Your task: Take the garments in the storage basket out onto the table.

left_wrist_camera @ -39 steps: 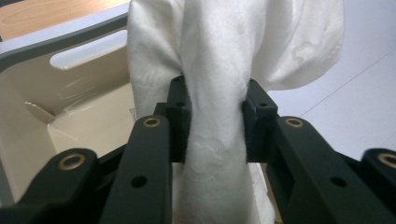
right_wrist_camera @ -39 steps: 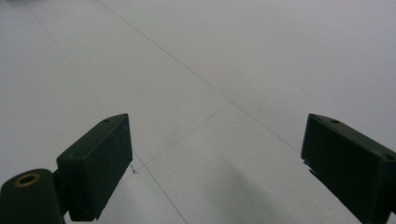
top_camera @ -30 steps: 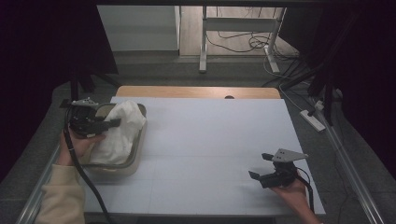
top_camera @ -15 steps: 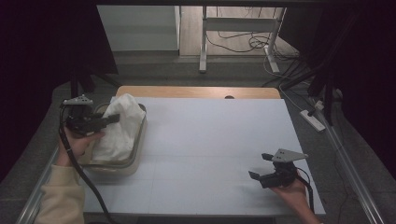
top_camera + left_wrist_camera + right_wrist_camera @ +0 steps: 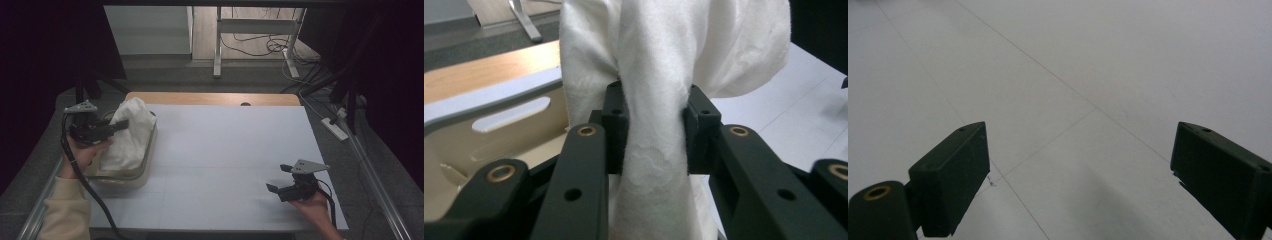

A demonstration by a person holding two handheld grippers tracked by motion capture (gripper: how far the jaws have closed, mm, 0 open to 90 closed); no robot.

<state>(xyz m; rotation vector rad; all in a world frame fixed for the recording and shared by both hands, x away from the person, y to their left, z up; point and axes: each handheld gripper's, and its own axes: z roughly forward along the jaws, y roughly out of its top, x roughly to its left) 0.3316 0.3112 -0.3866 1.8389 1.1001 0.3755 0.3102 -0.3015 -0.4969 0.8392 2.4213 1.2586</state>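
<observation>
A white cloth point(image 5: 129, 134) rises out of a beige basket point(image 5: 142, 172) at the table's left edge. My left gripper point(image 5: 120, 125) is shut on a bunched fold of that cloth point(image 5: 654, 135), its two black jaws pressing it from both sides, and the cloth is pulled up above the basket rim point(image 5: 499, 100). My right gripper point(image 5: 279, 179) rests low over the white table point(image 5: 225, 150) near the front right, jaws wide open with only bare tabletop point(image 5: 1073, 100) between them.
A strip of wooden tabletop point(image 5: 210, 98) shows along the far edge. Beyond the table stand a white metal frame point(image 5: 250, 30) and loose cables on the floor. A power strip point(image 5: 336, 129) lies on the floor at the right.
My left gripper has lifted the cloth higher out of the basket and drawn it slightly toward the far side. The right gripper has stayed put.
</observation>
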